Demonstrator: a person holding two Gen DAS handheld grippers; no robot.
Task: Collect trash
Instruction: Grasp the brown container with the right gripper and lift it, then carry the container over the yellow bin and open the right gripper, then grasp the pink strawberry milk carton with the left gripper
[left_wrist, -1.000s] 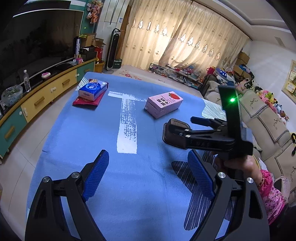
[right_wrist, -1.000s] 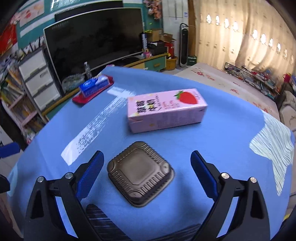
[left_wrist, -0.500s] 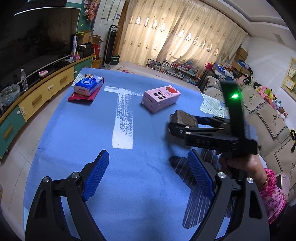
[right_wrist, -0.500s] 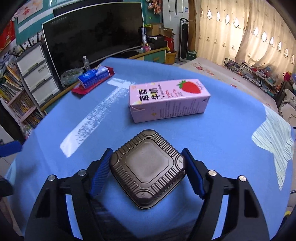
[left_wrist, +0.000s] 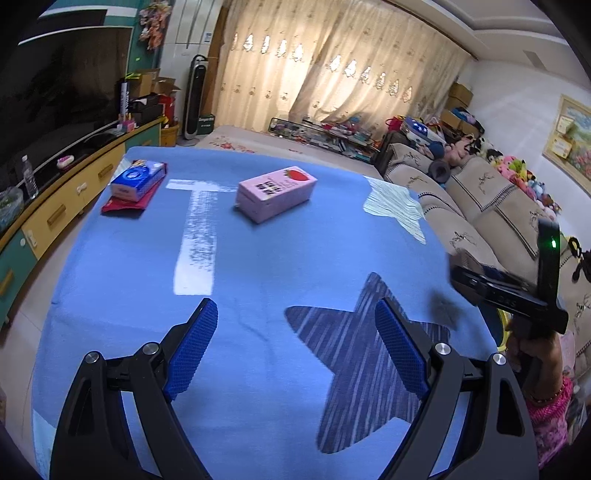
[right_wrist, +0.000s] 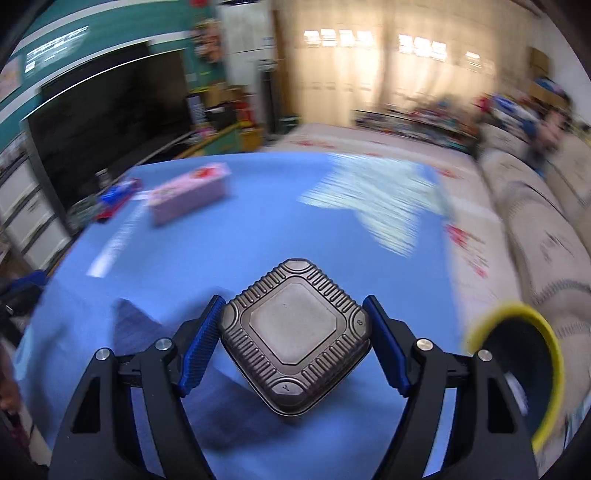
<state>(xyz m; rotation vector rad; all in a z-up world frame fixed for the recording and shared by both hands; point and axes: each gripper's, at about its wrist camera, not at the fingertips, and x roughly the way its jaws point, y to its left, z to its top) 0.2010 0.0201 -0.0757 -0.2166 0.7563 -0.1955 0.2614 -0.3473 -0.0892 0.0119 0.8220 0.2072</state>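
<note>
Between the blue pads of my right gripper (right_wrist: 293, 341) sits the dark brown ribbed square plastic tray (right_wrist: 295, 341), turned like a diamond, and the jaws have just been closing on it; now both pads press against its two side corners, so it is clamped and carried above the desk (right_wrist: 258, 236), which is covered with a blue cloth. The right wrist view is blurred, but I can see a round bin with a yellow rim (right_wrist: 532, 373) low at the right edge, beside the desk and near a beige sofa (right_wrist: 535, 229). My left gripper (left_wrist: 295, 343) hangs over the near part of the desk with its jaws wide apart and nothing between them; under it lies a dark striped star shape (left_wrist: 365, 358) in the cloth. Farther on the desk I see a pink carton with a strawberry picture (left_wrist: 276, 193) lying on its side, just beside a white T-shaped mark (left_wrist: 195, 236). A blue tissue pack (left_wrist: 136, 176) rests on top of a flat red packet (left_wrist: 127, 201) near the far left corner. A pale striped star shape (left_wrist: 397, 206) is at the far right of the cloth. In the left wrist view the right gripper appears at the right edge, past the desk border, held by a hand (left_wrist: 532, 347) with a pink patterned sleeve (left_wrist: 550, 417).
</note>
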